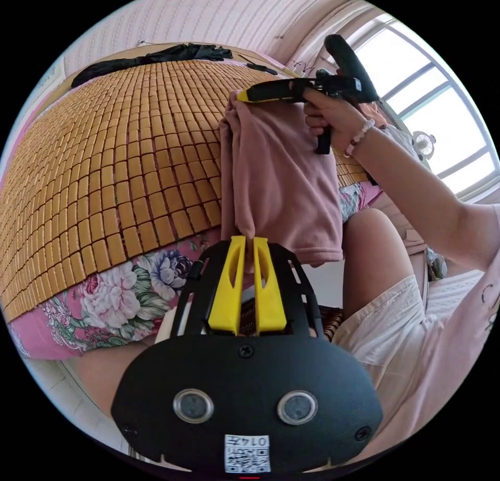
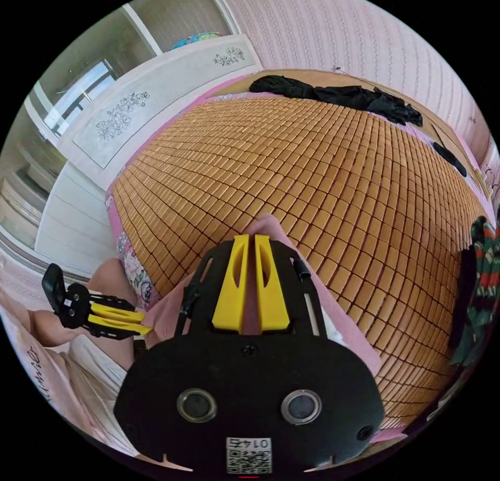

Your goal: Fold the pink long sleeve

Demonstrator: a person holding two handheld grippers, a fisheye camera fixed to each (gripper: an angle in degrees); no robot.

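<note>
Yellow fingers (image 1: 258, 272) of the left gripper (image 1: 249, 241) sit closest to the lens, drawn nearly together with a bunch of the pink long sleeve (image 1: 276, 179) nipped between their tips. From there the garment rises to the right gripper (image 1: 245, 96), held in the person's hand (image 1: 333, 119), whose yellow fingers (image 1: 263, 93) clamp another bunched part of it. Between the two holds the cloth hangs doubled over, clear of the bed and just off its near edge, with a loose hem drooping beside the person's knee.

In the right gripper view that gripper's own fingers (image 2: 271, 288) are likewise almost closed, pink fabric showing in the narrow slot between them and spreading underneath, over the bamboo mat (image 2: 312, 189) that covers the bed. The left gripper (image 2: 148, 325) appears low to one side of the mat, tips against the pink cloth.

Judging by the drape, the garment is light, soft and limp, with no stiffness to hold a crease; it will sag wherever unsupported and is unlikely to slip from a firm pinch. Hems, shoulder seams or cuffs look like the best places to grip.

No containers are visible. A black garment (image 2: 338, 95) lies along the mat's far edge, and a striped green-and-red one (image 2: 482, 293) at its side.
</note>
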